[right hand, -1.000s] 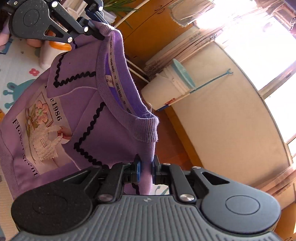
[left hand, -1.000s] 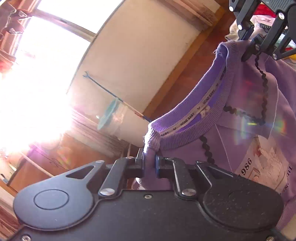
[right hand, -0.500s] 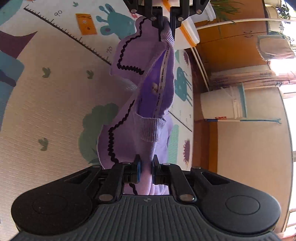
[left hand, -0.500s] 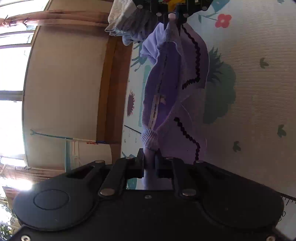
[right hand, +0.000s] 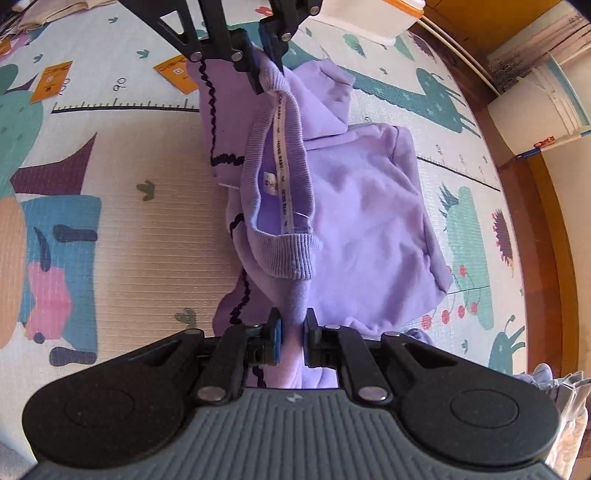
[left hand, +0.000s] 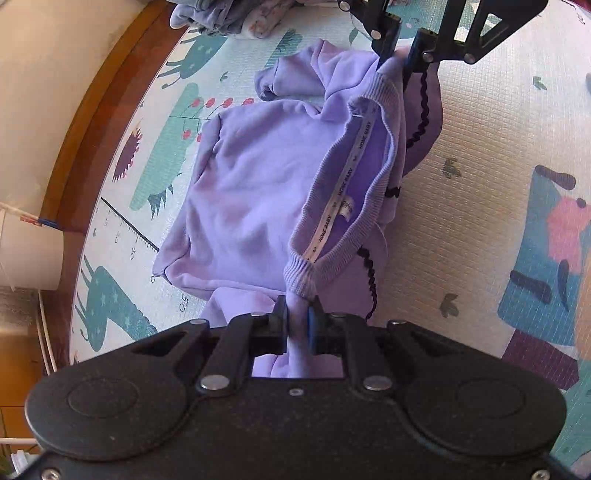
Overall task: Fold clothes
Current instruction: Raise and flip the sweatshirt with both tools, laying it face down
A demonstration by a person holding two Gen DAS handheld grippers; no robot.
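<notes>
The left claw [left hand: 296, 325] is clenched on the purple sweatshirt [left hand: 251, 192] at one shoulder, low in the centre of its own frame. The right claw [right hand: 291, 334] is clenched on the other shoulder in the same way. Each claw also shows at the top of the other's view. Between them the ribbed neckline [left hand: 369, 166] hangs open, with the white label tape visible inside.

This hold at the two shoulders looks chosen to keep the garment stretched across its width, so that the body can lie down flat. The body is already on the play mat [left hand: 480, 192], left of centre in the left view, with its plain back upward. One sleeve [left hand: 295, 74] is bunched in the upper centre.

In my judgement the laying out is nearly done, and the folding itself is not yet begun.

A white bucket [right hand: 543, 107] stands at the upper right of the right view; what it holds I cannot see. A pile of other clothes [left hand: 236, 18] lies at the top of the left view.
</notes>
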